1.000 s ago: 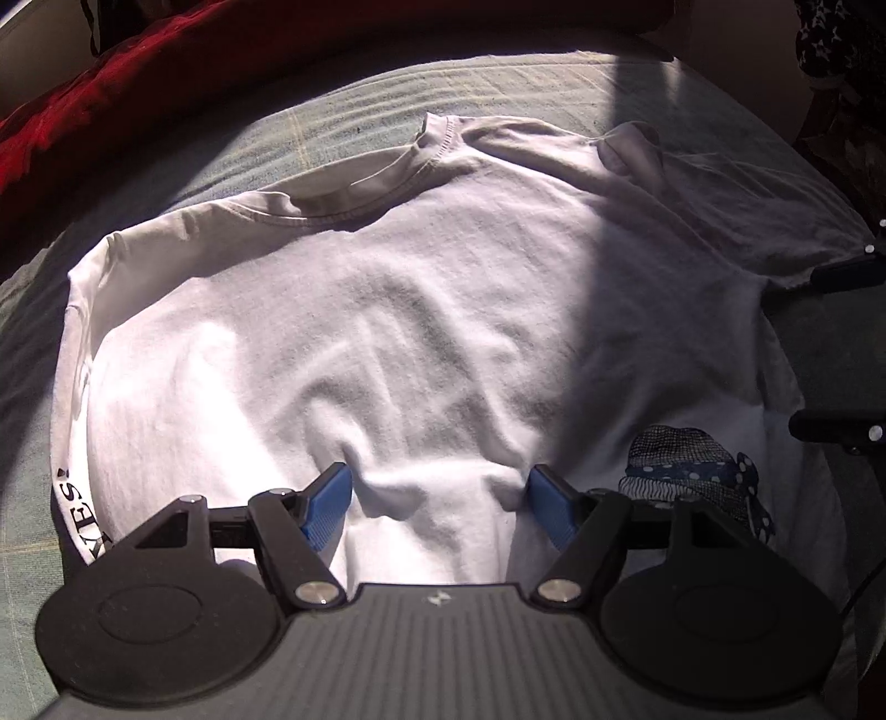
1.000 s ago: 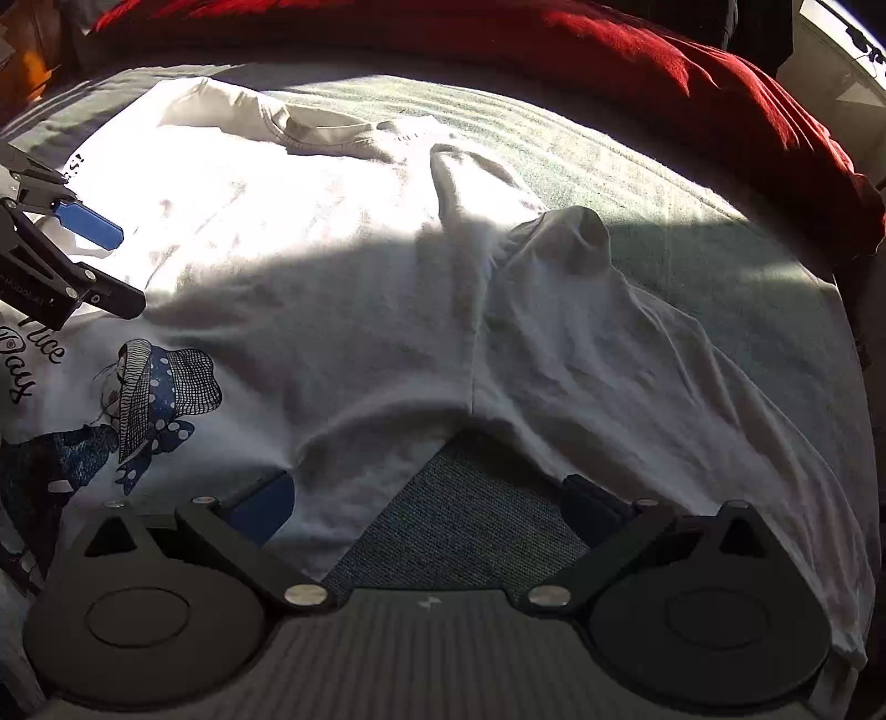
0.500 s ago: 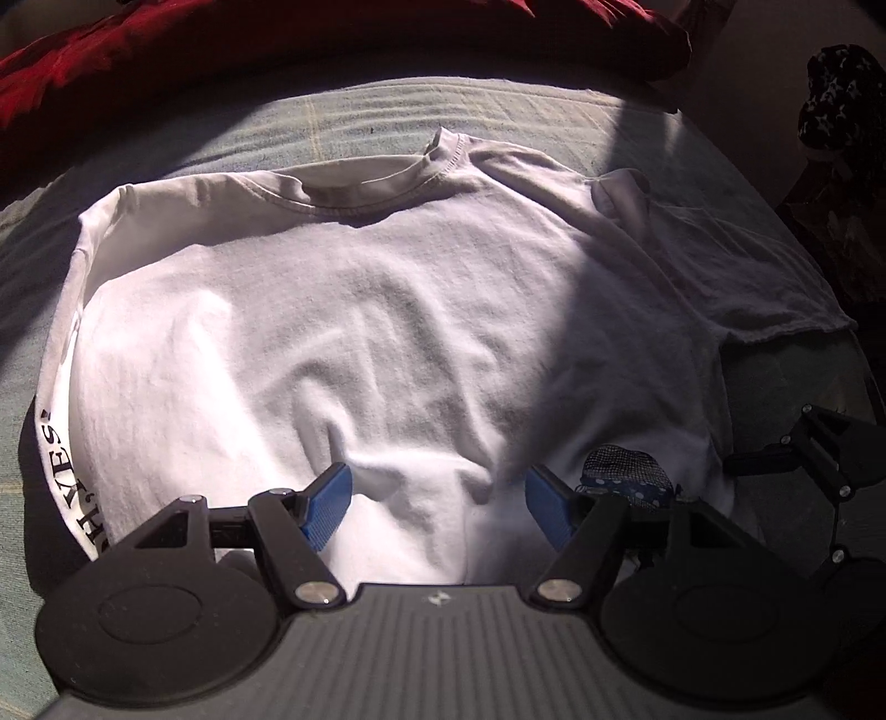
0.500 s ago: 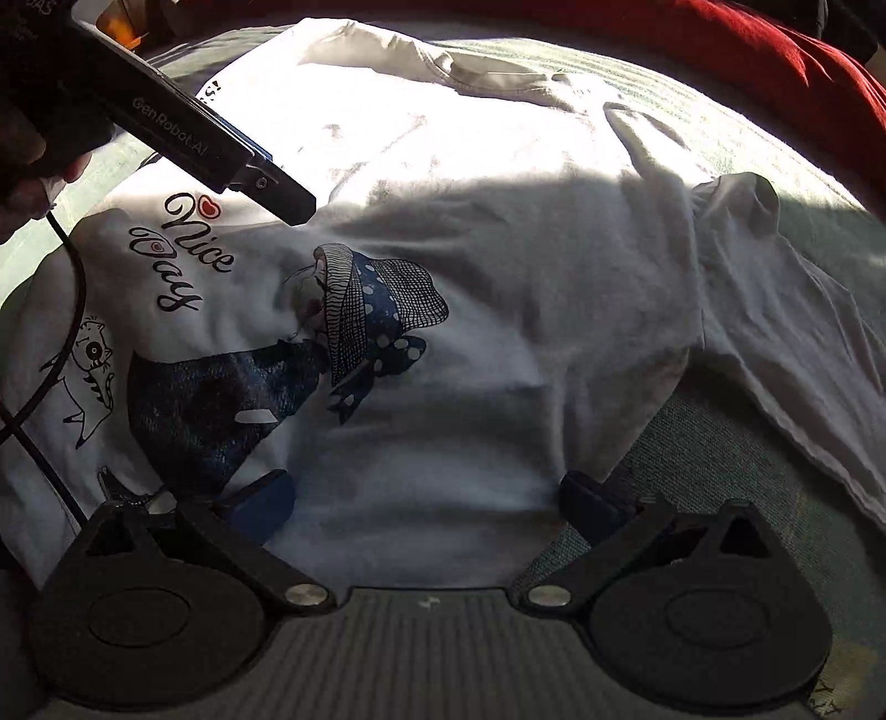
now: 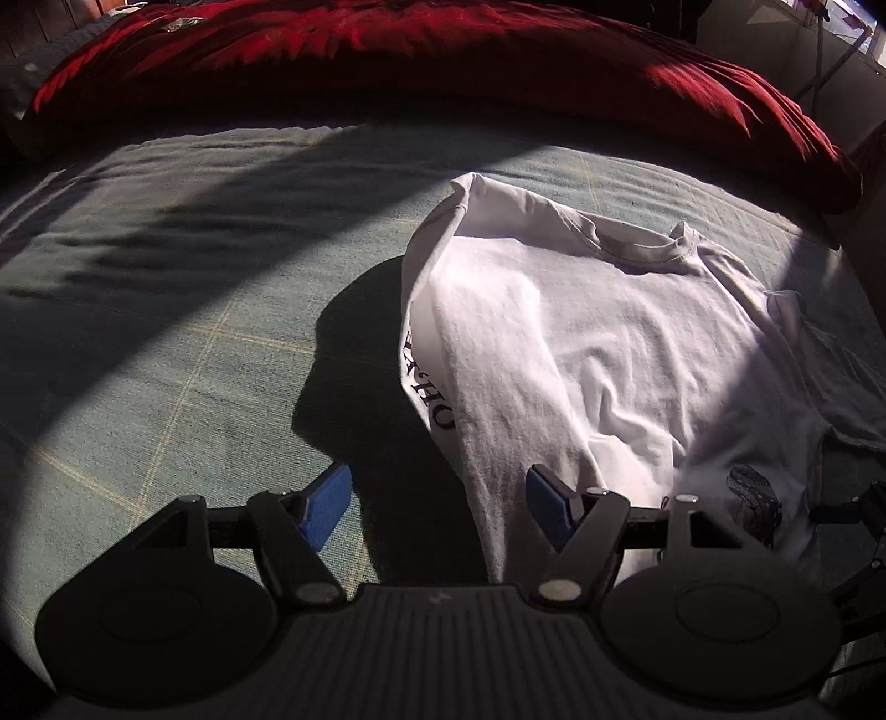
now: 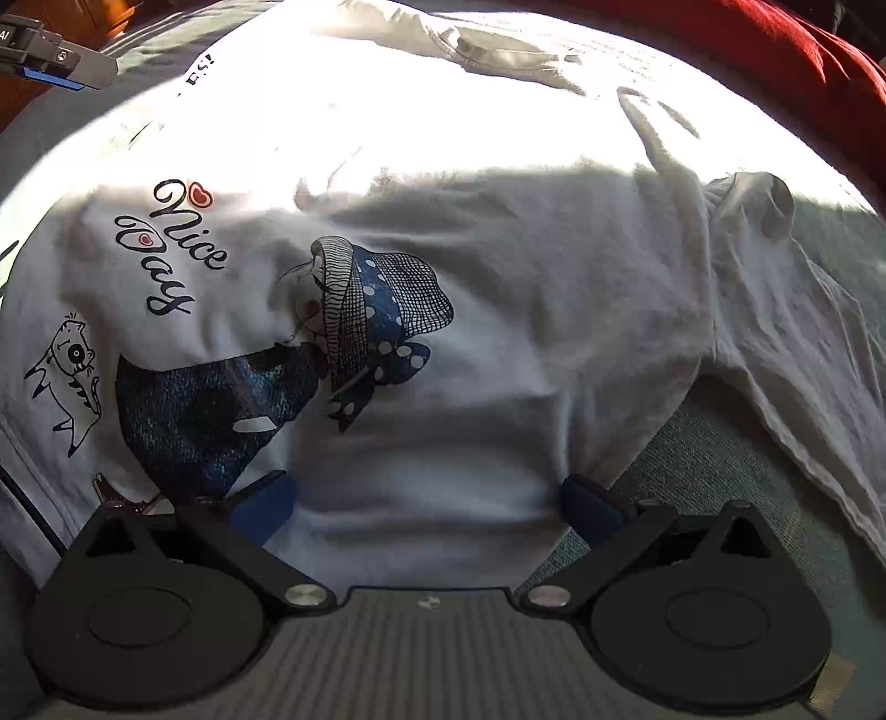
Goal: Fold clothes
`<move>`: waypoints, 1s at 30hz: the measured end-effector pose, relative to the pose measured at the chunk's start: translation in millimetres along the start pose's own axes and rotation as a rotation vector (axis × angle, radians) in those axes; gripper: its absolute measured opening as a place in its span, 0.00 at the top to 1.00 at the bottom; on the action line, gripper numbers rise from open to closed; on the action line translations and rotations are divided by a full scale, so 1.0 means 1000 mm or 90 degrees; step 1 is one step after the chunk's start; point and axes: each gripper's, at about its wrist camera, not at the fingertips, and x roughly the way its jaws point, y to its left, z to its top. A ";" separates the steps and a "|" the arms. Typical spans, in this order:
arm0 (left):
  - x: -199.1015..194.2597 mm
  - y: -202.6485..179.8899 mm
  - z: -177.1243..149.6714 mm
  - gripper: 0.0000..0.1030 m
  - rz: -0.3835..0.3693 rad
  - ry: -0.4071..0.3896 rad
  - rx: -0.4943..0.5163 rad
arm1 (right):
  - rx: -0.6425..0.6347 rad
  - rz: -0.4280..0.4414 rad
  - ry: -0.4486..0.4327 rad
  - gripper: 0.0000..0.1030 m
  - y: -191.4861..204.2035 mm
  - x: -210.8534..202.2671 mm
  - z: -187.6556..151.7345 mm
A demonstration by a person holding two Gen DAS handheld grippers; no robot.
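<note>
L tongs [image 5: 437, 498] wide open, holding nothing, over bare bed [image 5: 166, 343]; tee's folded side edge lies by the 3 o'clock pad. R tongs [image 6: 426, 498] also wide open, nothing gripped, pads straddling tee [image 6: 498, 266] cloth. White tee lies partly folded on bed, print showing, one sleeve [image 6: 786, 310] out at 2 o'clock. Thin, limp cotton, light, will sag and wrinkle; I'd pinch at hem or fold edge.

White t-shirt [image 6: 498, 266] spread on grey-green bed cover [image 6: 720, 459], upper half sunlit, lower half shaded. Print faces up: "Nice Day" script [image 6: 171, 249], blue polka-dot hat figure [image 6: 371, 327], small cat [image 6: 69, 371]. Right claw [image 6: 426, 501] spread wide, blue pads on fabric near shirt edge. Left claw [image 6: 55, 61] top left. Red blanket [image 6: 803, 50] top right.
</note>
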 end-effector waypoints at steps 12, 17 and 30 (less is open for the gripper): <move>0.009 0.086 -0.021 0.31 -0.033 -0.006 -0.041 | -0.036 -0.061 -0.071 0.00 0.065 -0.051 0.087; 0.004 0.139 -0.022 0.31 -0.017 0.005 -0.025 | -0.132 -0.113 -0.038 0.00 0.162 -0.013 0.124; 0.004 0.184 -0.044 0.29 -0.089 -0.004 -0.017 | -0.269 -0.319 0.067 0.00 0.265 0.055 0.145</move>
